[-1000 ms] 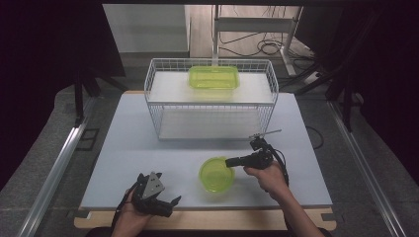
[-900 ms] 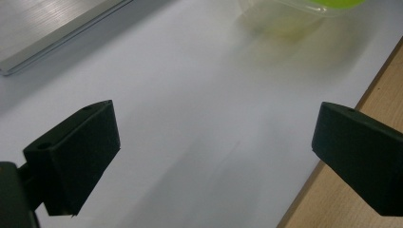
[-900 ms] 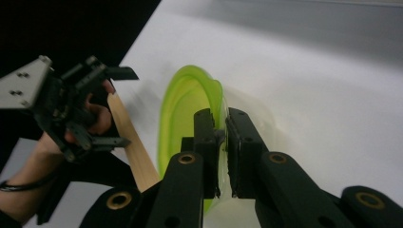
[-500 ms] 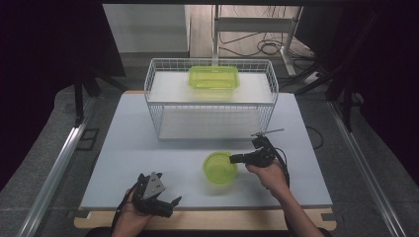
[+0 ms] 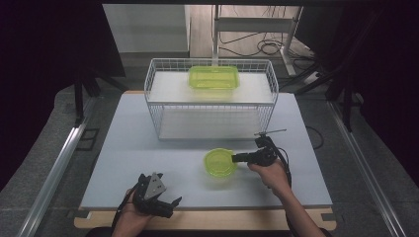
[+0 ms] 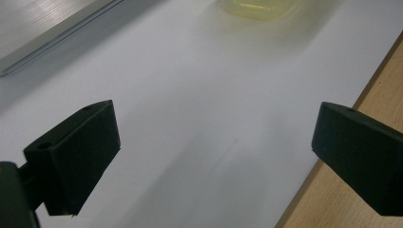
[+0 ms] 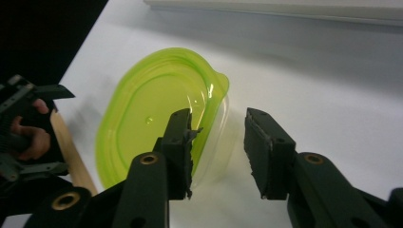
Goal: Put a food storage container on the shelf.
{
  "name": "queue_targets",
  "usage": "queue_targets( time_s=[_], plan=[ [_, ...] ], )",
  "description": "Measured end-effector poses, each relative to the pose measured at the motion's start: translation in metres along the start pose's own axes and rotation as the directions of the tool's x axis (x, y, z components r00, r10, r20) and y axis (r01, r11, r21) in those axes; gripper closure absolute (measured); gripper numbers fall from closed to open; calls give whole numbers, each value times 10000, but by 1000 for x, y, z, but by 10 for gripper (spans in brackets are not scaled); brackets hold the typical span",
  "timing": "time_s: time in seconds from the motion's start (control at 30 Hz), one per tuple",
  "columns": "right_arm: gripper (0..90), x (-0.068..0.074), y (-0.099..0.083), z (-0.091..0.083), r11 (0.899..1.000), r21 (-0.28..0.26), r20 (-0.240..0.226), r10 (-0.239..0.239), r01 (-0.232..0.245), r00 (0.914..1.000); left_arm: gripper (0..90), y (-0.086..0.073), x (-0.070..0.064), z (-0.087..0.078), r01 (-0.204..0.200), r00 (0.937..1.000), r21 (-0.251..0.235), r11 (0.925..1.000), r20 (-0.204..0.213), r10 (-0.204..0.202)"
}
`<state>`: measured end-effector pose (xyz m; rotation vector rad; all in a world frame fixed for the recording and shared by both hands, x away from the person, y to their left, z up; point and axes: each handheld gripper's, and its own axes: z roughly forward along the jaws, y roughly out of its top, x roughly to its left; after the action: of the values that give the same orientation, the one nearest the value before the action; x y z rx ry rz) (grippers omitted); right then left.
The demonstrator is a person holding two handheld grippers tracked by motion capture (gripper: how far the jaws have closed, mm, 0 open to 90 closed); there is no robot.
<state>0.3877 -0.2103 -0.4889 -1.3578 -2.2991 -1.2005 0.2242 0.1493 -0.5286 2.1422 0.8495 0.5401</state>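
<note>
A round lime-green bowl [image 5: 220, 163] sits on the white table [image 5: 148, 148], right of centre. My right gripper [image 5: 236, 158] reaches it from the right. In the right gripper view the right gripper [image 7: 218, 116] straddles the rim of the bowl [image 7: 152, 118]: one jaw is inside against the wall, and the other is outside with a narrow gap. My left gripper [image 5: 170, 206] rests near the front edge, held in a hand. In its own view the left gripper [image 6: 216, 111] is wide open over bare table, and the bowl [image 6: 259, 7] is a blur at the top.
A white wire rack [image 5: 210, 106] stands at the back of the table with a green rectangular container [image 5: 213, 77] on its top shelf. A wooden strip [image 5: 207, 219] runs along the table's front edge. Cables lie on the floor beyond.
The bowl and my right gripper have shifted together a little away from the front edge, toward the rack. The left gripper has stayed put.
</note>
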Motion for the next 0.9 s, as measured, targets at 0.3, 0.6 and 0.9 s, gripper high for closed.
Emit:
queue_targets(
  time_s=[0.3,0.6,0.9],
  plan=[
    [737,2,-1,5,9990,355,-554,282,-263,9981,24,0,-1,0,-107,9999,23,9999,-40,107],
    [817,9,1,3,9971,679,-1020,420,-352,9939,24,0,-1,0,-187,9998,57,9998,-36,187],
    [819,9,3,-9,9983,141,-1454,588,-573,9876,24,0,-1,0,-156,9999,18,9999,-52,156]
  ],
)
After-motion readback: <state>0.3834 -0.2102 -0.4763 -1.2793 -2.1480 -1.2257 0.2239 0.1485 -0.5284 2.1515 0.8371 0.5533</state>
